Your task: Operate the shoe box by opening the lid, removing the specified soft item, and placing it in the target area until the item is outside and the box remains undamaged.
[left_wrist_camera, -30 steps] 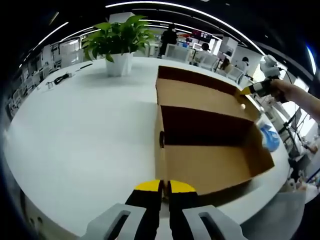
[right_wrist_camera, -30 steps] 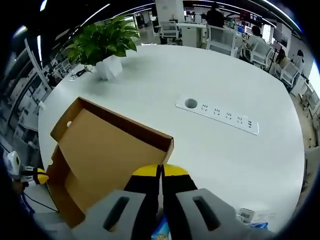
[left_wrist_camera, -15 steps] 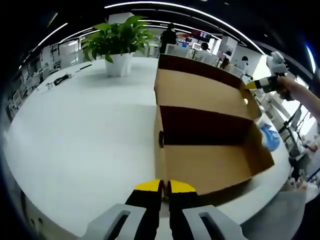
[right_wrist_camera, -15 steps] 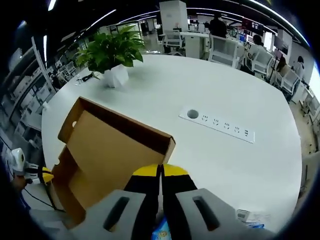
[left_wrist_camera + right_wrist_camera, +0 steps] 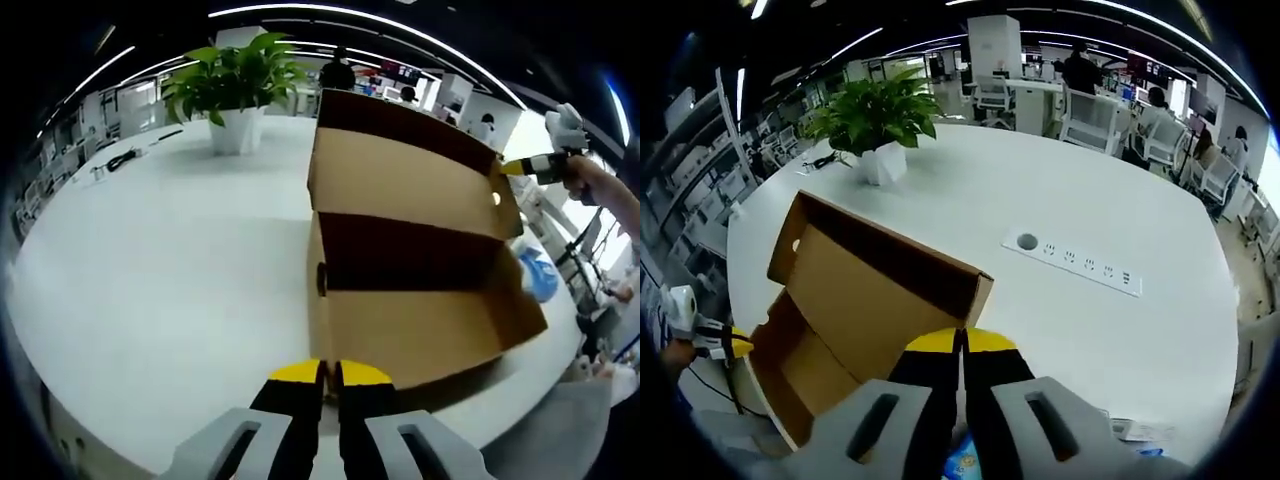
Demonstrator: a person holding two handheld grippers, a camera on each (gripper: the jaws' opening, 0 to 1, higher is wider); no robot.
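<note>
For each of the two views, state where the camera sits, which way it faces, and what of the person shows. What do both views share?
Left gripper view: on the left gripper, facing into the open box; the person's hand at far right.
Right gripper view: on the right gripper, facing over the lid across the table; hand at left edge.
Shared: box, plant, table.

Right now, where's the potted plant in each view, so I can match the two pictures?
Left gripper view: the plant stands upper left, on the table beyond the open box.
Right gripper view: the plant stands upper left, beyond the box.
Shared landmark: the box's raised lid.
</note>
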